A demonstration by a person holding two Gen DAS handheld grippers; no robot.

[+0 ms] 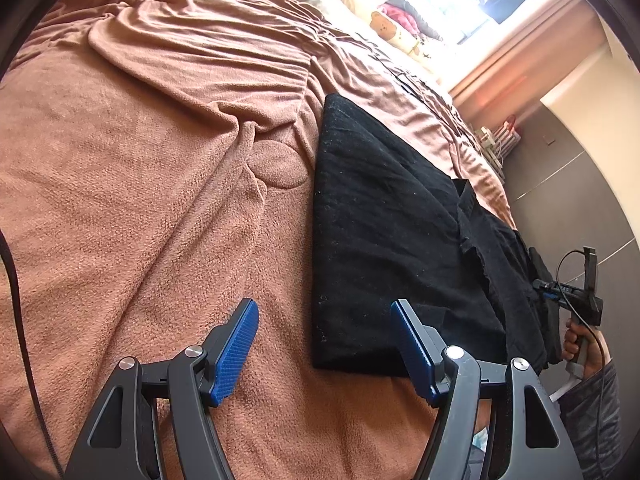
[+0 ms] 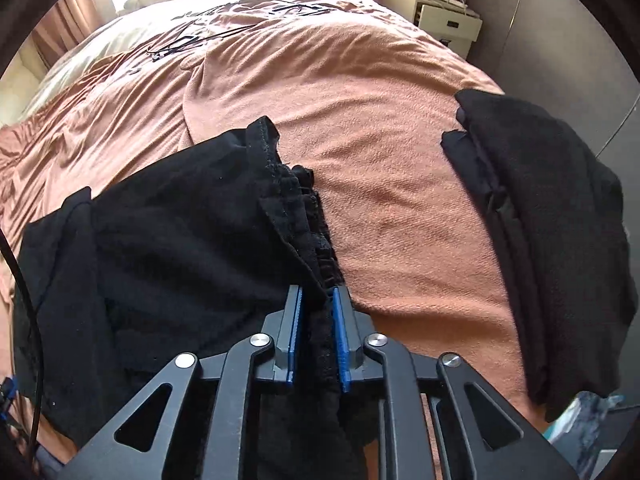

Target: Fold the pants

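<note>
Black pants (image 1: 392,232) lie partly folded on a brown blanket (image 1: 140,200) that covers a bed. My left gripper (image 1: 324,320) is open and empty, just above the blanket at the near left corner of the pants. My right gripper (image 2: 316,320) is shut on the gathered waistband of the pants (image 2: 180,248), with black cloth bunched between its blue pads (image 2: 340,332). The right gripper also shows in the left wrist view (image 1: 572,300) at the far right end of the pants.
A second folded black garment (image 2: 560,248) lies on the blanket to the right. Thin black cables (image 2: 188,40) lie further up the bed. Plush toys and pillows (image 1: 396,28) sit near the bright window. A white bedside cabinet (image 2: 444,16) stands past the bed's edge.
</note>
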